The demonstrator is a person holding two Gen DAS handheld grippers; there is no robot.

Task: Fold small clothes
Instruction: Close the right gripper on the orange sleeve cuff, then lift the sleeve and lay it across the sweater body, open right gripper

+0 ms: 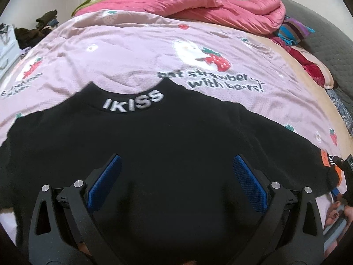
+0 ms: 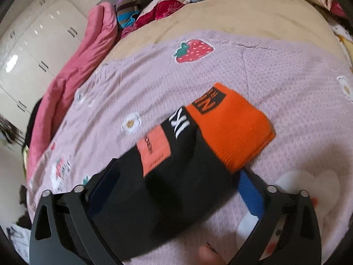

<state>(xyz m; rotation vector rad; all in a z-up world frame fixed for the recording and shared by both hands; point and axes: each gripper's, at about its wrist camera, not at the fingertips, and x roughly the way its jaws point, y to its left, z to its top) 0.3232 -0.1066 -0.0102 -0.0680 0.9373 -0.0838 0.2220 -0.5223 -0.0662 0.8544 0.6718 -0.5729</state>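
A black sweater (image 1: 165, 137) with "IKISS" on its collar (image 1: 132, 101) lies spread flat on a pink strawberry-print bedspread (image 1: 121, 50). My left gripper (image 1: 176, 165) is open just above the sweater's chest, blue pads (image 1: 249, 181) wide apart. In the right wrist view the sweater's black sleeve (image 2: 167, 183) with an orange cuff (image 2: 233, 128) and an orange patch (image 2: 154, 150) lies between the fingers of my right gripper (image 2: 176, 176), which is open over it. The right gripper also shows at the right edge of the left wrist view (image 1: 344, 167).
A rolled pink duvet (image 1: 198, 6) lies along the far side of the bed. Colourful pillows (image 2: 158, 6) and a beige blanket (image 2: 242, 19) are near the headboard. White wardrobe doors (image 2: 37, 44) stand beyond the bed. Dark clothes (image 1: 39, 28) are piled at the far left.
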